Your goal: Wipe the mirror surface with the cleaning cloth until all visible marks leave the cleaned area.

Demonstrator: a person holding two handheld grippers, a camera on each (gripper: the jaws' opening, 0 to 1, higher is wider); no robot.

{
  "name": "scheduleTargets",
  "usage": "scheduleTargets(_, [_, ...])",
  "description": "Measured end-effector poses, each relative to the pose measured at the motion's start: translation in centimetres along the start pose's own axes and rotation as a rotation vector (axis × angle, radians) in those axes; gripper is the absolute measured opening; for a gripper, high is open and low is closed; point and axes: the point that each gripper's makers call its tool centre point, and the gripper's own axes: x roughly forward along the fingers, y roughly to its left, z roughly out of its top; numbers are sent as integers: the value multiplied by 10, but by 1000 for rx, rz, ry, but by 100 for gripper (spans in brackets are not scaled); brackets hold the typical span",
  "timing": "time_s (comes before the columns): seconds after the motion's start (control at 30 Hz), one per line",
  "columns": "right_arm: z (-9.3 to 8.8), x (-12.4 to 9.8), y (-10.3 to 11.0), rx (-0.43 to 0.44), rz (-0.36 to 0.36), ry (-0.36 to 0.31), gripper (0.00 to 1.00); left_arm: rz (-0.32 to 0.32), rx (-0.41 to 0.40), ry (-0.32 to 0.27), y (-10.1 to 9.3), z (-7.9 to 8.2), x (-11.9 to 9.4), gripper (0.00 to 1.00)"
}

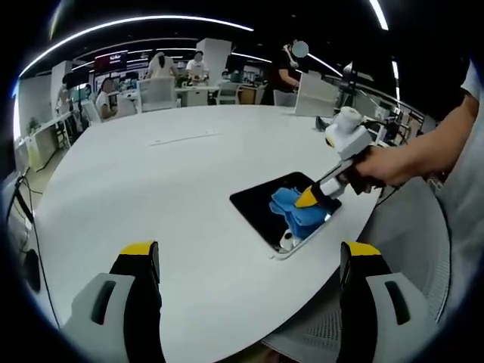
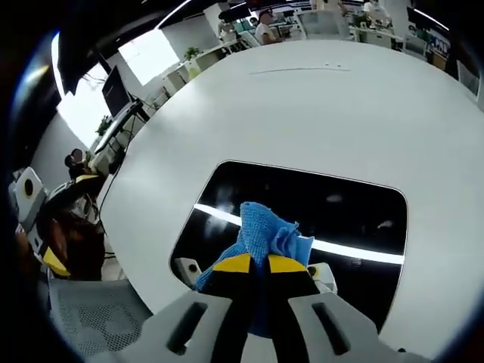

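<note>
A dark rectangular mirror lies flat near the edge of a white round table. A blue cleaning cloth rests bunched on the mirror. My right gripper is shut on the blue cloth and presses it onto the glass; from the left gripper view it reaches in from the right, held by a person's hand. My left gripper hovers open over the table, short of the mirror, with nothing between its yellow-tipped fingers.
Mesh chairs stand by the table's near edge. Several people sit at desks at the back of the room. A white box stands at the table's far side.
</note>
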Motion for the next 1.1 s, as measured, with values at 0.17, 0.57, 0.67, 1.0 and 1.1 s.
scheduleTargets(0.17, [8, 3, -3, -6, -6, -2, 0, 7, -3, -4, 2, 0, -2, 99])
scheduleTargets(0.57, [27, 13, -12, -39, -5, -2, 0, 19, -21, 0, 2, -7, -3, 99])
scheduleTargets(0.67, [32, 16, -15, -38, -7, -5, 0, 24, -25, 4, 3, -8, -4, 99])
scheduleTargets(1.0, [46, 24, -21, -52, 1, 11, 0, 35, -36, 0, 5, -7, -2, 99])
scheduleTargets(1.1, [50, 25, -23, -59, -2, 11, 0, 34, -38, 2, 4, -8, -1, 99])
